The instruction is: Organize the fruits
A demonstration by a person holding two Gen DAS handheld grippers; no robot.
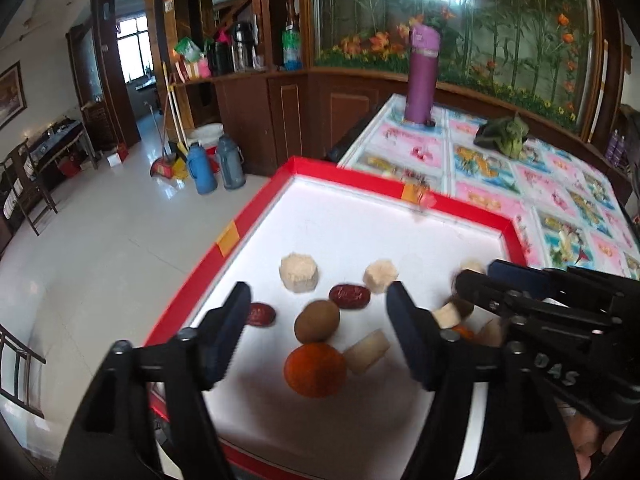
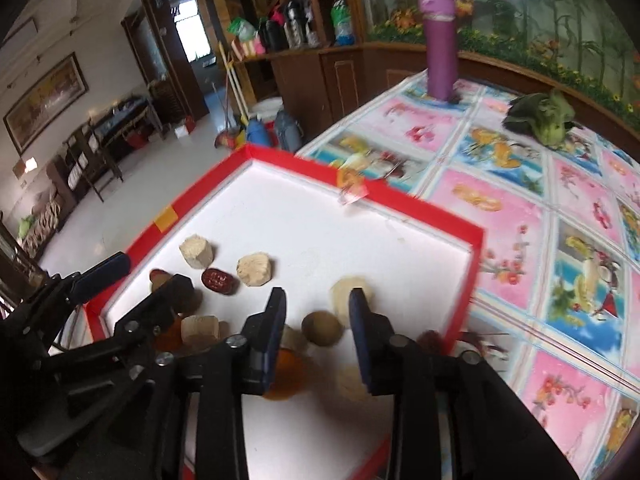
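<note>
Over red-rimmed tray (image 1: 256, 216): left claw (image 1: 316, 328), right claw (image 2: 318, 320) both agape, empty; scattered fruits beneath.

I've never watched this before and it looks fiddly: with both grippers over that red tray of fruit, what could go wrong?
1. Both grippers, left and right, hang open close together; they might bump each other.
2. The pieces lie crowded: closing on the brown round fruit could nudge the orange fruit touching it.
3. The round fruits may roll across the smooth white floor of the tray.
</note>
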